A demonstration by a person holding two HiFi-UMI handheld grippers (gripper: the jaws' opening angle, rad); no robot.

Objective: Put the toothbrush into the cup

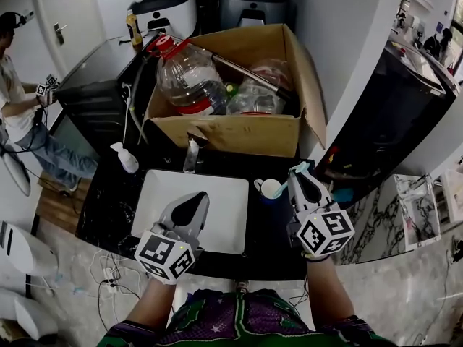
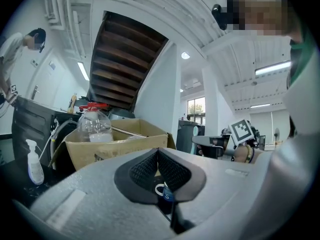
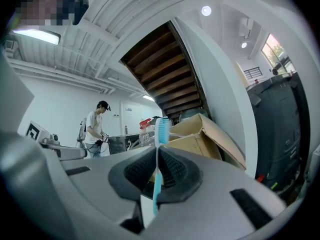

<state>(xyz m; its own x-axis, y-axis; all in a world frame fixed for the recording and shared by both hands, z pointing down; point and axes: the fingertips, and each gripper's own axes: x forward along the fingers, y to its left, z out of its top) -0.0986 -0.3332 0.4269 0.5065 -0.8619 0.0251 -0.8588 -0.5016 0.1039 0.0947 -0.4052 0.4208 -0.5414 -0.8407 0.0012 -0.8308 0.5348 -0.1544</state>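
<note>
Cardboard box (image 1: 239,132) behind the cup (image 1: 271,189), packed with clear plastic bottles, biggest one (image 1: 188,78) red-capped. White basin (image 1: 217,194) just left of the cup, set in a dark counter (image 1: 278,241). White spray bottle (image 1: 126,157) well left of the cup, beyond the basin.

Left gripper (image 1: 194,198) hangs over the basin, left of the cup. Its jaws are closed together with nothing in them; in its own view the cup only shows past the pads.

Right gripper (image 1: 298,172) is just right of the cup, clamped on the toothbrush (image 3: 158,176). The teal handle is pinched between the pads, bristle head up, free end down. In the head view the lower end looks to reach the cup rim; can't tell if it touches.

Risks:
- The thin handle could pivot in the pads, so the free end swings off the opening.
- The end could snag the rim or push the wall, tipping or sliding the light cup.
- Letting go too early would drop the brush on the counter or in the basin.

Writing: nothing legible. The gripper cubes carry only square black-and-white markers. The cup has a small mark and the box wall faint print, both too small to read.
</note>
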